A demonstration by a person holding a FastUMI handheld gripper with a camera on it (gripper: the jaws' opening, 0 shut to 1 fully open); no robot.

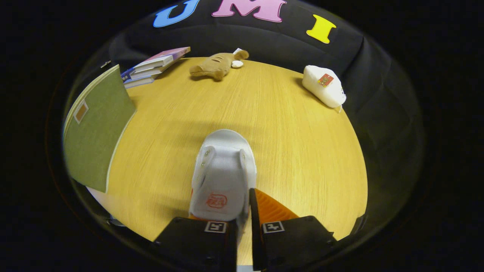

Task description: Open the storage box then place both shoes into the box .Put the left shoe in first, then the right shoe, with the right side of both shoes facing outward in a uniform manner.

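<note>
While gripper (244,223) clenched on heel edge of white shoe (223,173), shoe hangs over wooden table (295,151), toe forward. Green box lid (96,128) raised left of shoe. Step judged: carrying shoe; next, swing left into box.

I see bare tabletop (287,151) open ahead and right of white shoe (223,170). Green box lid (94,132) blocks left; books (155,66), plush toy (217,65), white pouch (324,90) line far edge.
</note>
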